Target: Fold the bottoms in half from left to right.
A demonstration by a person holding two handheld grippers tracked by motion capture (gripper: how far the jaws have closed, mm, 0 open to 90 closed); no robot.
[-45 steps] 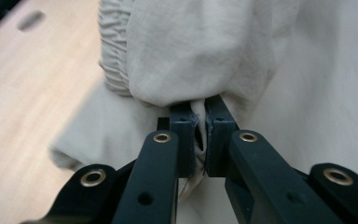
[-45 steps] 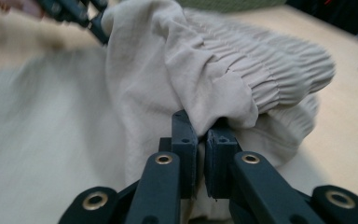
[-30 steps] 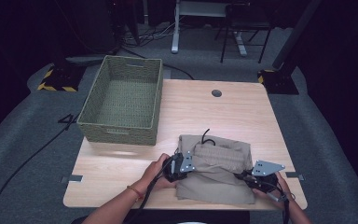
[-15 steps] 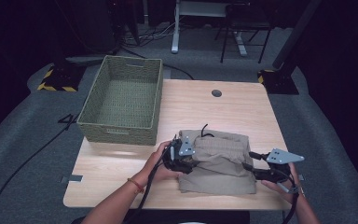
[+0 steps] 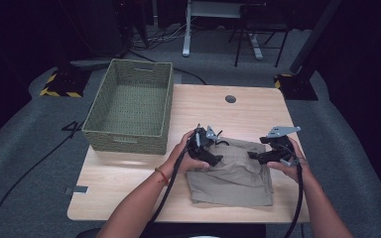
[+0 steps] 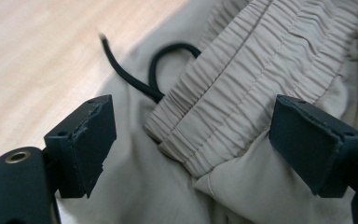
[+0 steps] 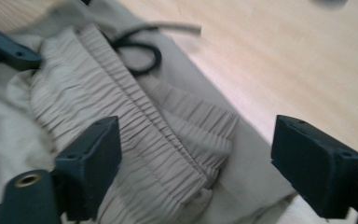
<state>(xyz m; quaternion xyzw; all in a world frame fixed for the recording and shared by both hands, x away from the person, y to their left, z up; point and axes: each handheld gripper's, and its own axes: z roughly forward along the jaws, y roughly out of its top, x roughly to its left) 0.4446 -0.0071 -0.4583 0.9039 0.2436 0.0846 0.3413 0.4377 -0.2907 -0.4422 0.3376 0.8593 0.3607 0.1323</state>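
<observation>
A pair of tan shorts [image 5: 233,181] lies crumpled on the near right part of the wooden table [image 5: 238,116]. Its gathered elastic waistband [image 6: 242,88] and black drawstring [image 6: 135,79] lie at the far edge. My left gripper [image 5: 217,157] hovers over the waistband's left end, and in the left gripper view this gripper [image 6: 196,126] is open, its jaws straddling the band. My right gripper [image 5: 252,156] faces it from the right. In the right gripper view this gripper [image 7: 200,144] is open over the folded waistband [image 7: 168,135], with the drawstring loop [image 7: 142,58] beyond.
A green woven basket [image 5: 129,134] stands empty on the table's left half. A round cable hole [image 5: 230,98] sits near the far edge. Chair and desk legs stand on the grey floor beyond. Cables trail from both grippers toward the near edge.
Both grippers have moved away from the person to the far edge of the shorts. The right gripper came in from the shorts' right side toward the waistband.
</observation>
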